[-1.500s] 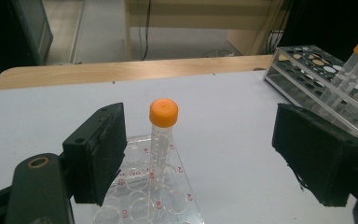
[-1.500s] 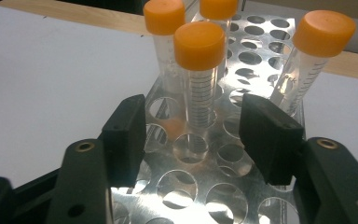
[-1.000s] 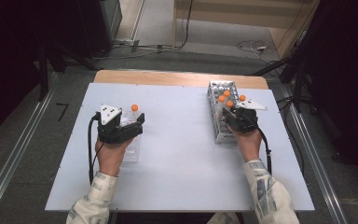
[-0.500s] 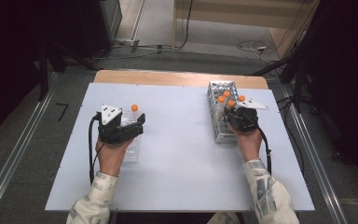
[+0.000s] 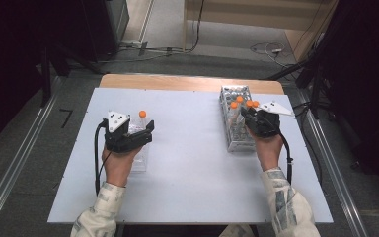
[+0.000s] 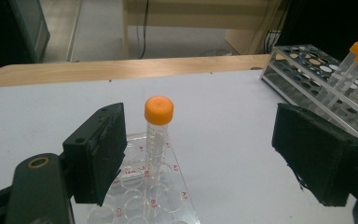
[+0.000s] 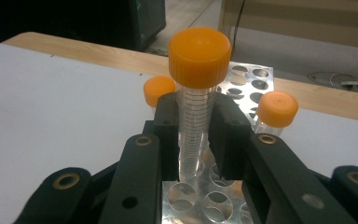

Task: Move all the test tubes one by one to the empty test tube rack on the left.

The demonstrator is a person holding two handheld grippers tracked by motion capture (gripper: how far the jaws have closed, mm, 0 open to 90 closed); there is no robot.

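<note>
A clear tube with an orange cap [image 7: 193, 116] stands upright between the pads of my right gripper [image 7: 196, 140], which is shut on it above the metal tube rack [image 7: 249, 77]. Two more capped tubes [image 7: 158, 91] [image 7: 276, 109] stand in that rack behind it. From above, the right gripper [image 5: 249, 118] is over the rack [image 5: 237, 140] at the table's right. My left gripper [image 5: 147, 132] rests open at the left, over a clear plastic rack [image 5: 139, 160]. One capped tube [image 6: 157, 135] stands in that rack [image 6: 168, 205], ahead of the wide-apart jaws of the left gripper [image 6: 205, 158].
The white table top [image 5: 187, 168] lies between the two racks. A wooden strip [image 5: 187, 81] runs along its far edge. Cables [image 5: 271, 49] lie on the floor beyond, and metal rails [image 5: 10, 173] run along both sides.
The right gripper has risen slightly over the metal rack with the tube. The left hand and its gripper have stayed where they were.
</note>
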